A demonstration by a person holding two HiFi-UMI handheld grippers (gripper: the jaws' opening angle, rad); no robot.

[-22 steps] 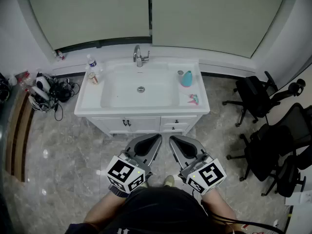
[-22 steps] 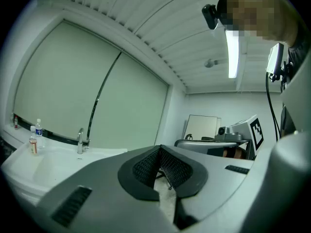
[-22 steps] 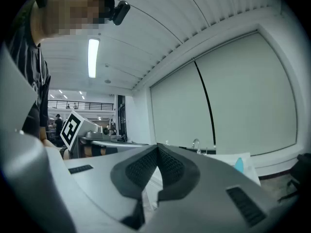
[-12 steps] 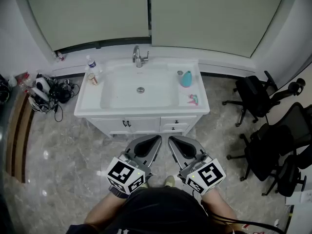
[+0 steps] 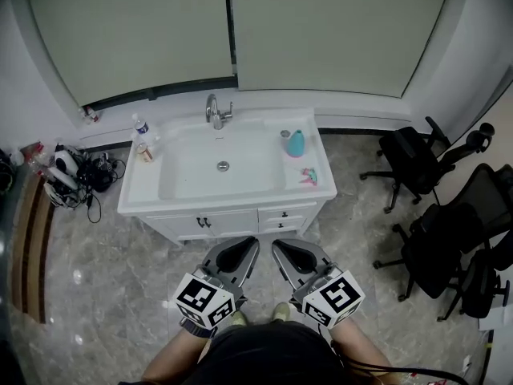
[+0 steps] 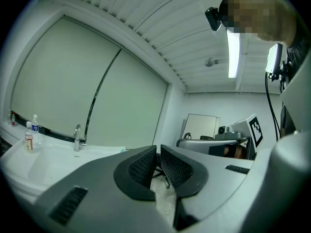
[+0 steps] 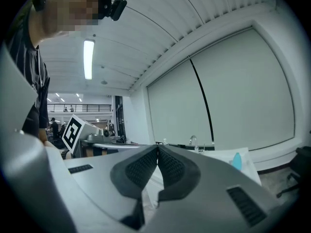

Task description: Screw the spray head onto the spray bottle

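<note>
A teal spray bottle (image 5: 296, 143) stands on the right side of the white sink vanity (image 5: 156, 207), and it also shows in the right gripper view (image 7: 236, 161). A pink and teal spray head (image 5: 309, 177) lies on the counter in front of it. My left gripper (image 5: 252, 242) and right gripper (image 5: 277, 245) hang side by side over the floor, well short of the vanity. Both are shut with nothing between the pads, as each gripper's own view confirms for the left gripper (image 6: 158, 150) and the right gripper (image 7: 158, 150).
A faucet (image 5: 213, 112) rises behind the basin. A water bottle (image 5: 141, 125) and a small bottle (image 5: 145, 152) stand on the counter's left. Cables and tools (image 5: 72, 169) lie on the floor at left. Black office chairs (image 5: 425, 167) crowd the right.
The vanity now sits lower and slightly left in the head view. Both grippers stay shut and close together in front of the body.
</note>
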